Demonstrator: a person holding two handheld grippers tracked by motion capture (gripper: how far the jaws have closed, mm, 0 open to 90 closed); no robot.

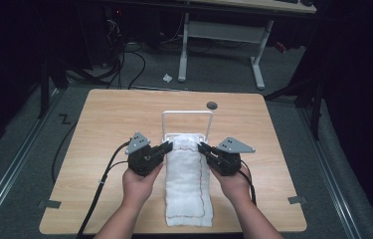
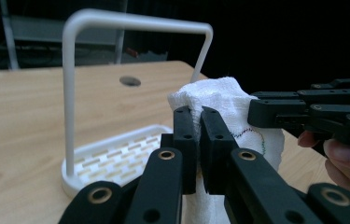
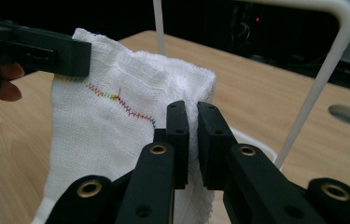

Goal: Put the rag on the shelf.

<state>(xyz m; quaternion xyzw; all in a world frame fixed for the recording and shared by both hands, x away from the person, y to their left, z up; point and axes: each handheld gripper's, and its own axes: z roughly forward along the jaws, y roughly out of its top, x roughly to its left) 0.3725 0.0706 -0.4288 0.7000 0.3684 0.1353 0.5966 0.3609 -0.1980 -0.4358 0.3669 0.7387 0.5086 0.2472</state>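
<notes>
Jaws of our left gripper [image 1: 166,147] pinch one far corner of a white towel [image 1: 189,184]; our right gripper [image 1: 203,148] clamps the other far corner. Both grippers angle inward toward each other, lifting that end of the cloth just off a wooden table [image 1: 104,129] while the rest lies flat toward us. Our left hand [image 1: 139,186] and right hand [image 1: 233,186] grip the gripper bodies from below, forearms converging from the near edge. A white wire rack [image 1: 186,115] stands just beyond the raised towel edge.
</notes>
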